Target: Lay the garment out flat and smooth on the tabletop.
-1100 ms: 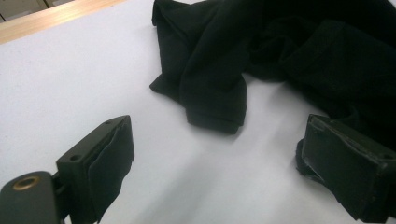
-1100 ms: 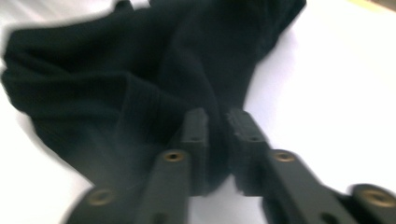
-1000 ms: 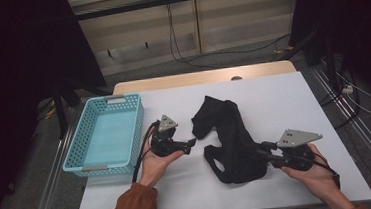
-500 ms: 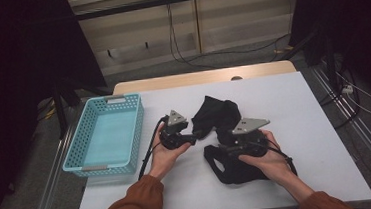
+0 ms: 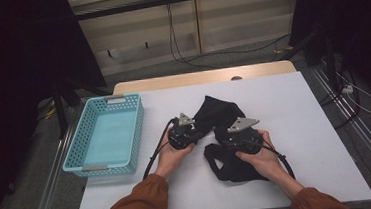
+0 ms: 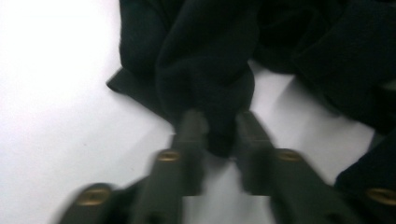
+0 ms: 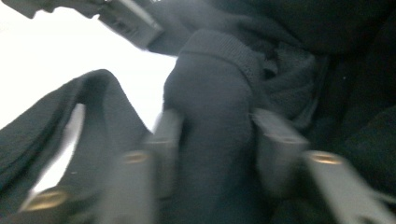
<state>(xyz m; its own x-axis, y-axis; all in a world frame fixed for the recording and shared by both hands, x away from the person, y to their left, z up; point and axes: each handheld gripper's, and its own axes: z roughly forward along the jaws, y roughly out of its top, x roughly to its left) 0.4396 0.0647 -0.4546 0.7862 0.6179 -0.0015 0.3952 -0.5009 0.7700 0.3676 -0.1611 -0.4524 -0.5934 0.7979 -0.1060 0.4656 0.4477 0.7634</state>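
On the white table (image 5: 300, 125), a crumpled black garment (image 5: 219, 113) is pinched by the left gripper (image 6: 215, 128) and right gripper (image 7: 212, 140), with the blue basket (image 5: 77, 160) unfilled and folding judged barely begun.

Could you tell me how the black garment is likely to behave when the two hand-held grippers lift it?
The black garment lies crumpled in soft folds, so it will probably droop and hang limp. Its knit looks matte, so the left hand-held gripper and right hand-held gripper, each closed on a bunched fold, should hold without slipping.
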